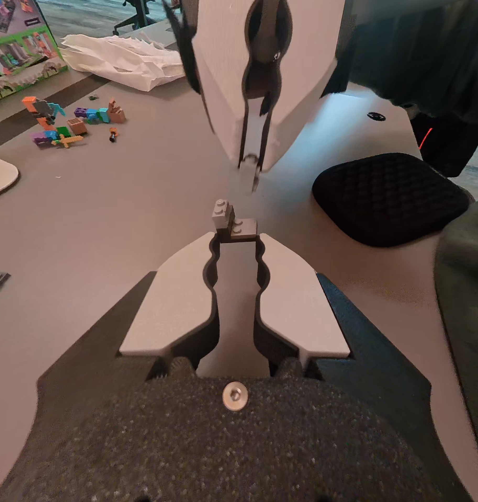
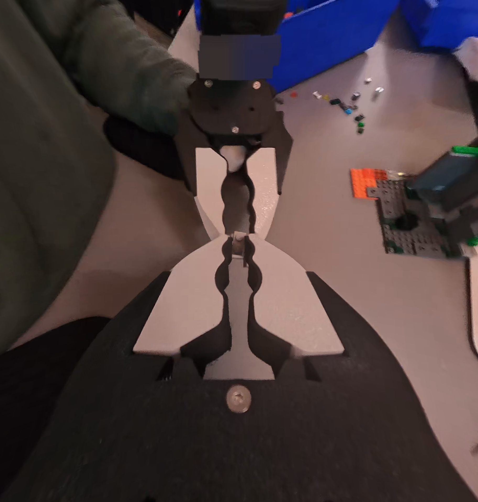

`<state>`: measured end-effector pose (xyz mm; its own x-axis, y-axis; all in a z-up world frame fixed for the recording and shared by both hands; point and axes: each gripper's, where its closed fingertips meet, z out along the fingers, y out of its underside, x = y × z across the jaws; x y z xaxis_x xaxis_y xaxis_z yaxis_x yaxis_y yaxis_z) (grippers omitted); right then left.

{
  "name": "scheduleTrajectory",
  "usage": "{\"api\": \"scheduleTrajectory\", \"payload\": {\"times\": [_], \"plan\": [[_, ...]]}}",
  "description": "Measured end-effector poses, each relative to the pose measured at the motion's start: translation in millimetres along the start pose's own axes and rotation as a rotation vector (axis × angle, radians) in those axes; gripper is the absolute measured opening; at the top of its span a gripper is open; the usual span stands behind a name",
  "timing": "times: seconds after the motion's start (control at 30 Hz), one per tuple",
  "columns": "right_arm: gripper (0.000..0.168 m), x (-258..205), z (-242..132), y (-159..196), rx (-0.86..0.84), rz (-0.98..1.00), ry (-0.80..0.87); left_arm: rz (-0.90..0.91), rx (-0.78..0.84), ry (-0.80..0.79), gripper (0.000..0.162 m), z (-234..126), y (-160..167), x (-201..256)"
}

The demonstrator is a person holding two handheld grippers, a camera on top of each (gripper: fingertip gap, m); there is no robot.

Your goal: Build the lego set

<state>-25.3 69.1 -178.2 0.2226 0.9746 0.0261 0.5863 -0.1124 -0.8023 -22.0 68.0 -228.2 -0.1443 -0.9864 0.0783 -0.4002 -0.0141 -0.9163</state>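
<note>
The left gripper (image 1: 237,237) pinches a small grey brick assembly (image 1: 232,221) between its jaws. At twelve o'clock the right gripper (image 1: 250,173) nips a pale piece (image 1: 246,180) — motion-blurred, shape unclear. Beyond, at ten o'clock on the worktop (image 1: 123,203), loose coloured bricks (image 1: 72,122) lie; the box (image 1: 17,49) is cut off.

an office-like workroom is suggested: a wide grey tabletop (image 1: 150,217) is seen, with a wheeled office chair (image 1: 134,16) on wood-look flooring behind it. a black mesh armrest (image 1: 387,201) is set at the tabletop's edge, and a blue bin (image 2: 327,40) and a printed toy box (image 1: 17,49) are kept on it.
</note>
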Motion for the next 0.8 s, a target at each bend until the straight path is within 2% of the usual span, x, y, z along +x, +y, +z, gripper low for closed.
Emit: {"api": "scheduleTrajectory", "payload": {"times": [0.17, 0.43, 0.8], "plan": [[0.008, -3.9, 17.9, 10.7, -0.089, -0.034, -0.04, 0.017, 0.006, 0.021, 0.025, -2.2, -2.9, 6.1], [0.009, -4.4, 19.8, 15.5, -0.182, -0.068, -0.028, 0.015, -0.014, 0.038, 0.025, -2.8, 0.7, 6.9], [0.017, -3.9, 16.9, 8.9, -0.175, -0.057, -0.021, 0.002, 0.005, 0.06, 0.025, -4.8, -2.5, 9.7]]}}
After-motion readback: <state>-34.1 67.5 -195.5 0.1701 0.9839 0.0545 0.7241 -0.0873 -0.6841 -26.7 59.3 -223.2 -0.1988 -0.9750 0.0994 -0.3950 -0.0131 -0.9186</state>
